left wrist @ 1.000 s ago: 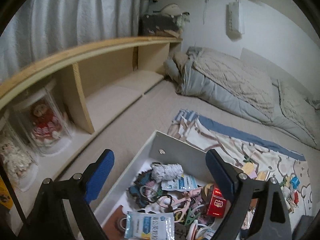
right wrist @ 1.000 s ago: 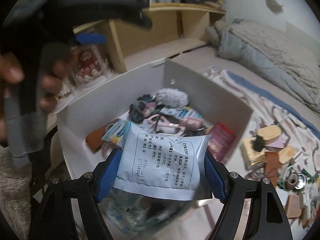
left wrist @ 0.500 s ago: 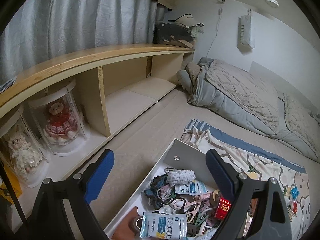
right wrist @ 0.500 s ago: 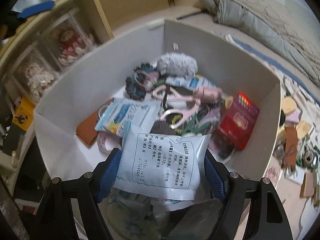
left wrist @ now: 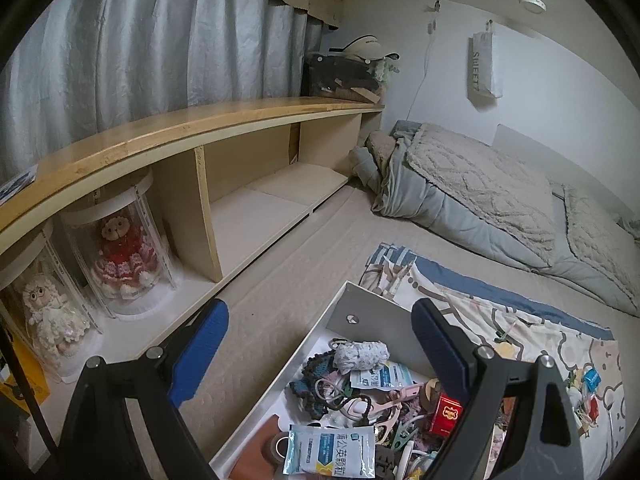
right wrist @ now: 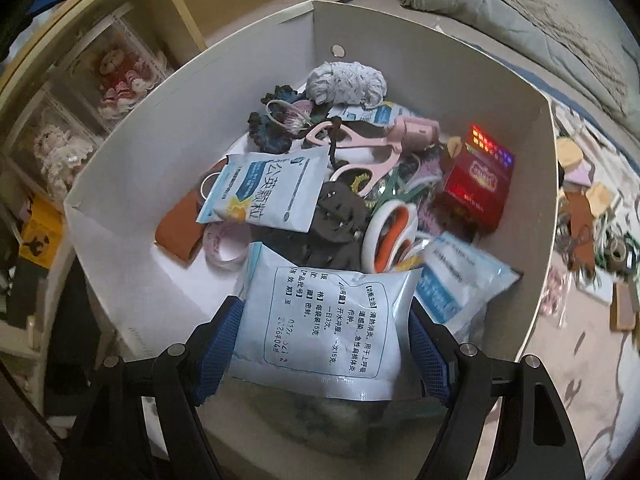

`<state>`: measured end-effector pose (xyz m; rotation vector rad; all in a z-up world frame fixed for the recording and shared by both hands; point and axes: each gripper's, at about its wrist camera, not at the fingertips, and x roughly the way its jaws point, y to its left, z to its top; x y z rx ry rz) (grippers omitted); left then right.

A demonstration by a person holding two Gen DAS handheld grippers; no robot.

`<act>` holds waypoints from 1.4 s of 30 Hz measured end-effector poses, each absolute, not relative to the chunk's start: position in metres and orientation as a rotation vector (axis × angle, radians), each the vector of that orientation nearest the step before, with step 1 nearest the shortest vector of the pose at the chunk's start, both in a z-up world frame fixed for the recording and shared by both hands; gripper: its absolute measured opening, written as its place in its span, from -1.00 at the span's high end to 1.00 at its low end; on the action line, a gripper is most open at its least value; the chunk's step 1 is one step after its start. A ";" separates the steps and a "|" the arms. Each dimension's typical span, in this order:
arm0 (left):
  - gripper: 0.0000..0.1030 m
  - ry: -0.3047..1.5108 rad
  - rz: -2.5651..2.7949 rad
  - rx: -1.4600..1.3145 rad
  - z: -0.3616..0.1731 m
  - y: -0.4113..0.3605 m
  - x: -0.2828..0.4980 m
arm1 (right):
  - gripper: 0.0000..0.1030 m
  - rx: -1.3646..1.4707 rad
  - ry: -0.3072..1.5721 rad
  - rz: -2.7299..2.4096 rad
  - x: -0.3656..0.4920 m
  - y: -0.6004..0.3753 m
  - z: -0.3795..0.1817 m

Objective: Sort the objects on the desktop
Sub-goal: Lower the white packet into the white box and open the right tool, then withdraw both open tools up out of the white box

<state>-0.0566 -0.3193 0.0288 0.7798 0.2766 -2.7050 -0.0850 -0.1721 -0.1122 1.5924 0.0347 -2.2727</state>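
Sachet (right wrist: 320, 320): white printed packet, pinched by its side edges over the box's near edge.
Right gripper (right wrist: 320, 344): blue pads clamped on the sachet.
Box (right wrist: 400, 60): white, holding another sachet (right wrist: 264, 192), red carton (right wrist: 476, 184), pink scissors (right wrist: 360, 148).
Left gripper (left wrist: 320, 344): fingers wide apart, empty, over the box's left edge.

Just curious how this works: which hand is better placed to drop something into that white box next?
The right. Its tongs already grip a white sachet above the white box. The left tongs are open and empty.
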 end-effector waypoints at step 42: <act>-0.82 0.274 -2.713 0.711 0.041 -0.330 -0.030 | -1.00 1.691 -0.505 -2.034 -0.071 -0.157 -0.099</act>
